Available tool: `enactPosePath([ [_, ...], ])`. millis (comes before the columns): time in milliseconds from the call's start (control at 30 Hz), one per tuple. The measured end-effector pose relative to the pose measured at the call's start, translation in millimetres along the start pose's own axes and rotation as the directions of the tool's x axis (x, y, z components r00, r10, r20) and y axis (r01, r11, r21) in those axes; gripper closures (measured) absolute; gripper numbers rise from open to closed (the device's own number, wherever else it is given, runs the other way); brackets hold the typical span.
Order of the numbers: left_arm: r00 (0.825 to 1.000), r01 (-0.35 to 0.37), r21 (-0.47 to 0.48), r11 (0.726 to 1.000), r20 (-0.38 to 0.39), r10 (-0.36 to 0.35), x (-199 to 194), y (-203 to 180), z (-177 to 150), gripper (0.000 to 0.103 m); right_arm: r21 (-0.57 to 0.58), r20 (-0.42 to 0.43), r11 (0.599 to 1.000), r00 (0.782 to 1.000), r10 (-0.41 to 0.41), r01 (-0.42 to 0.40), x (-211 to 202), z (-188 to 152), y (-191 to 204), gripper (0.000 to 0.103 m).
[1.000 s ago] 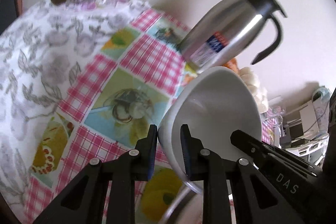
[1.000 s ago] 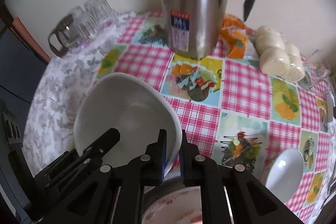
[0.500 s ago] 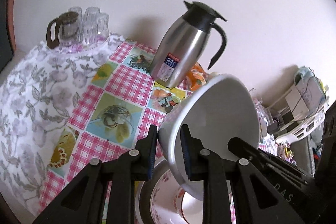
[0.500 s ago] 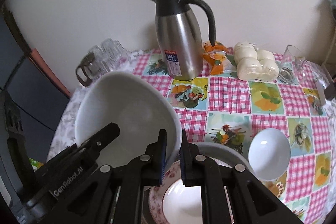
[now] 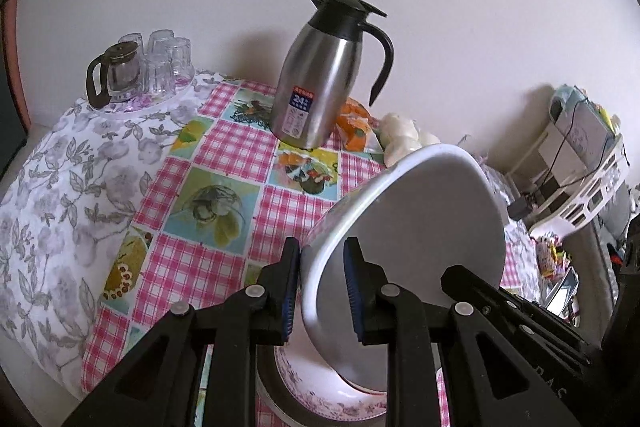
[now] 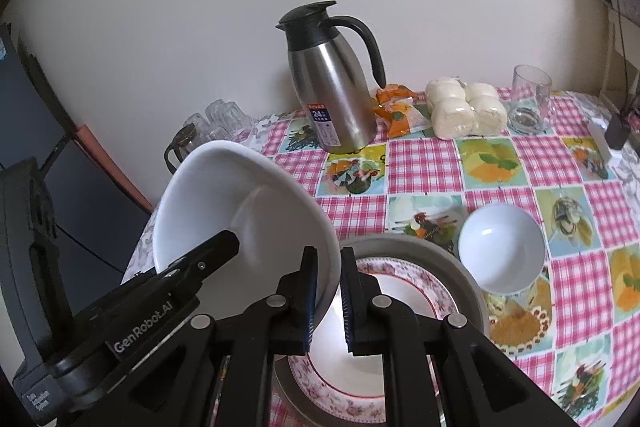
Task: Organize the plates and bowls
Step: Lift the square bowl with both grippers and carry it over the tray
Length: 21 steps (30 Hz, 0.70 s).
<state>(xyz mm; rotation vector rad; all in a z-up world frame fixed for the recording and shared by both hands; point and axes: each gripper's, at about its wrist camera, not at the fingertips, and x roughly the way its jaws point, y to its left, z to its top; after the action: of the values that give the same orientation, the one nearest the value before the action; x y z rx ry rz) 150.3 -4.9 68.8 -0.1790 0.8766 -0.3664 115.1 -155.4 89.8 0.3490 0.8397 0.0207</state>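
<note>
right wrist view: both grippers' fingers (image 6: 310, 301) pinch opposite rims of the tilted white bowl (image 6: 240, 211), floral plate (image 6: 404, 291) directly beneath, small bowl (image 6: 502, 247) rightward.

Both wrist views being aimed steeply down, close over table; left looking rightward, right leftward; large white bowl (image 5: 420, 227) (image 6: 244, 203), steel flask (image 5: 320, 75) (image 6: 332, 87) being shared.

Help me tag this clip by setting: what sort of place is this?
Most likely a home dining corner: a table with a checked fruit-print tablecloth, a steel thermos jug by the wall, packed buns and a floral plate.
</note>
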Motion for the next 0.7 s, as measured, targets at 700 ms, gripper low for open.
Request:
enactPosePath([
  [700,0.999,0.027,0.09,0.996,-0.033,-0.025,-2,-49,-27,0.08,0.091,0.013,0.996,1.0,0.006,-0.007,-27,-22,-51,0.091],
])
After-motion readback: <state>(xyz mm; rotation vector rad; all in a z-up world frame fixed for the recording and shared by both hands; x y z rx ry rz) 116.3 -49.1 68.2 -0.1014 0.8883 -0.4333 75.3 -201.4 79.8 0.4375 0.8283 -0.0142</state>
